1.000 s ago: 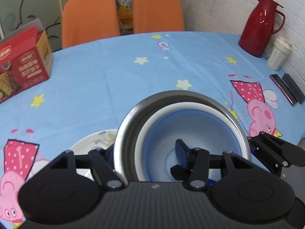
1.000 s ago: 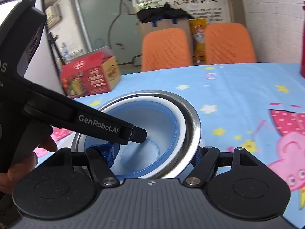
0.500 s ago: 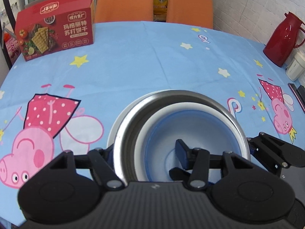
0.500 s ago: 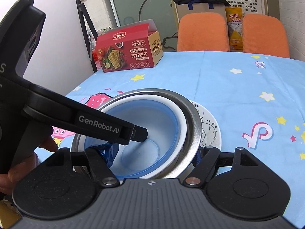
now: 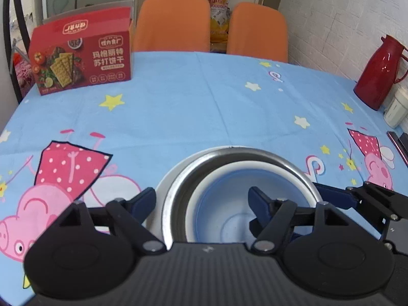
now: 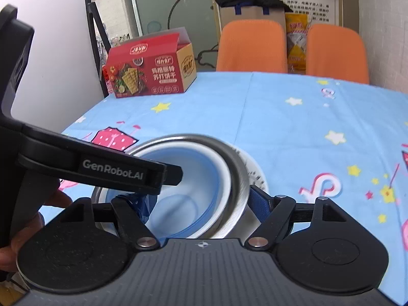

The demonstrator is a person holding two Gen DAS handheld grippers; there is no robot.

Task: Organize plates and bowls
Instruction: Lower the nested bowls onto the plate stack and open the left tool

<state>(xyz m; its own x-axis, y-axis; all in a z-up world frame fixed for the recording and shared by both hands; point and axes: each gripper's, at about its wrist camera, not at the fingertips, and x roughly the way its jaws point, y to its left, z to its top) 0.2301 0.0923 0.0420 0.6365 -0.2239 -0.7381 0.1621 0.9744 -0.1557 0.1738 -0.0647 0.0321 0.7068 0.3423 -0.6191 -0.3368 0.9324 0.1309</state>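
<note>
A steel bowl [image 5: 229, 153] with a blue-and-white bowl [image 5: 224, 204] nested inside rests on a white patterned plate [image 5: 160, 193] on the blue tablecloth. My left gripper [image 5: 201, 200] straddles the near-left rim. Its jaws are opening, and the outer finger [image 5: 145, 201] stands clear of the steel wall. In the right wrist view my right gripper [image 6: 199, 199] straddles the other side of the steel bowl [image 6: 237, 178]. One pad is inside the blue bowl [image 6: 193, 178] and one lies against the steel wall; these jaws are just beginning to open. The plate [image 6: 255, 173] shows beyond the bowl.
A red cracker box [image 5: 81, 58] stands at the far left, near the table edge. Two orange chairs [image 5: 173, 23] sit behind the table. A red thermos [image 5: 380, 74], a white cup [image 5: 395, 109] and dark flat items [image 5: 400, 145] line the right side by the brick wall.
Both grippers carried the nested bowls leftward over the table and onto the white plate. The left jaws have widened, and the outer finger has come off the steel rim.
</note>
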